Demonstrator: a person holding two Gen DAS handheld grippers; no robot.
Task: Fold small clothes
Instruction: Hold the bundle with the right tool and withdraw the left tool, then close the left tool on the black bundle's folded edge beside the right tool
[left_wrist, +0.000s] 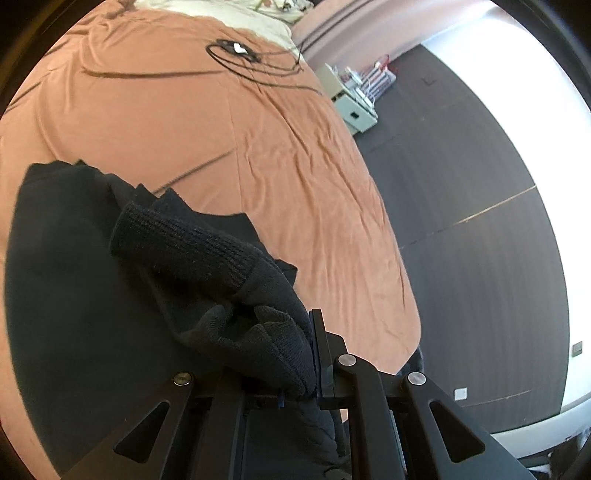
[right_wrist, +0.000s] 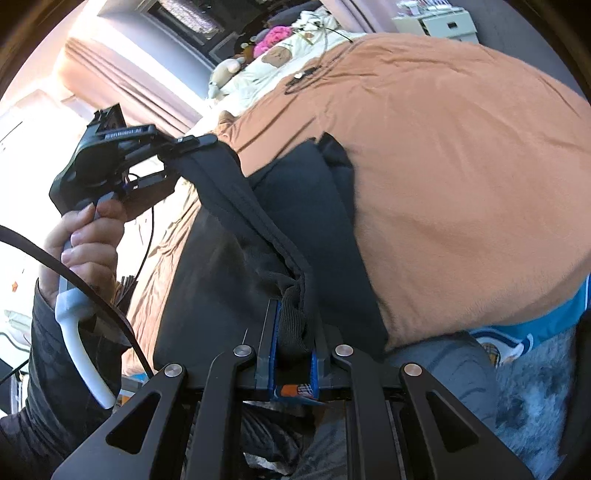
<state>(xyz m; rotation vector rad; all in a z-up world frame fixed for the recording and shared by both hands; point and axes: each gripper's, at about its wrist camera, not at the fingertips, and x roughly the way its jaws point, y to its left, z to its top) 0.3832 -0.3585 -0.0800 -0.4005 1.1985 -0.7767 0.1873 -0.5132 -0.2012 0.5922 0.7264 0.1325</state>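
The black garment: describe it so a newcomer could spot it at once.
Start from the orange bedspread covering the bed. On its near side lies the black garment, its edge lifted between the left gripper and right gripper. It is the only dark cloth there.

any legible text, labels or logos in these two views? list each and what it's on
Pale lettering on the top plate of the left gripper, seen from the right wrist view: blurred, not readable with confidence.
White print on the blue fabric at the bed's near edge: a graphic, no letters legible.
Small boxes on the floor beside the bed: too small to read.
Nothing else readable in either view.
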